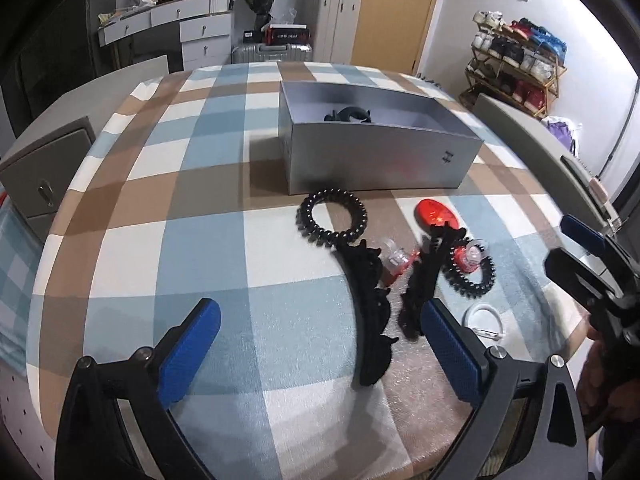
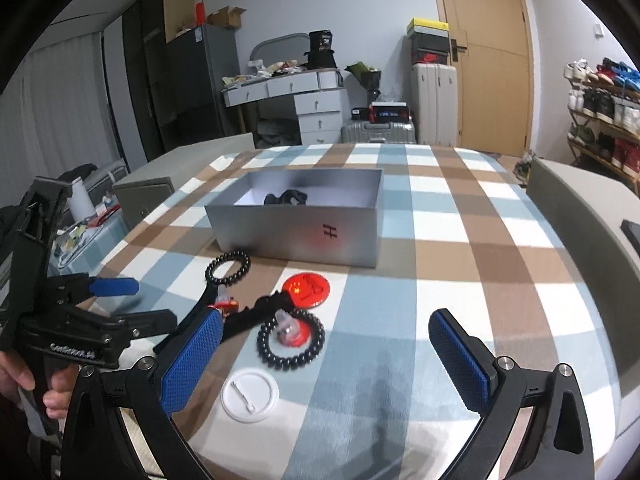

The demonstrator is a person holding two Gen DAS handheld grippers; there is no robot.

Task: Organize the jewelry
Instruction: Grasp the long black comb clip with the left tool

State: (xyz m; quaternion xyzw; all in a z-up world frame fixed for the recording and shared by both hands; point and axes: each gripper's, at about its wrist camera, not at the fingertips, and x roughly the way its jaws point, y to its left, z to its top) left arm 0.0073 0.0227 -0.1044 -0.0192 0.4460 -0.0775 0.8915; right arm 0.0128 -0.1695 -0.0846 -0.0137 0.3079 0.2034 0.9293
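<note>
The left gripper (image 1: pixel 320 344) is hovering low over the checked tablecloth (image 1: pixel 168 240), nearer the camera than the silver box (image 1: pixel 380 160), with its blue pads spread wide and gripping nothing. Just in front of the silver box, toward its left end, a black spiral hair tie (image 1: pixel 331 218) is lying flat. Nearer than that, a black hair claw (image 1: pixel 370 316) is lying opened out, its two toothed halves reaching back toward the left gripper, and a small clear and red piece (image 1: pixel 396 258) is sitting between them. Right of the spiral tie, still in front of the silver box, a red oval disc (image 1: pixel 436 214) is resting on the cloth. Nearer and further right, a second black spiral hair tie (image 2: pixel 291 340) is ringing a clear and red trinket (image 2: pixel 288 330), and a white round lid (image 2: pixel 250 394) is lying nearer again. Inside the silver box a dark item (image 2: pixel 286 198) is lying. The right gripper (image 2: pixel 324 360) is also gaping wide and empty.
</note>
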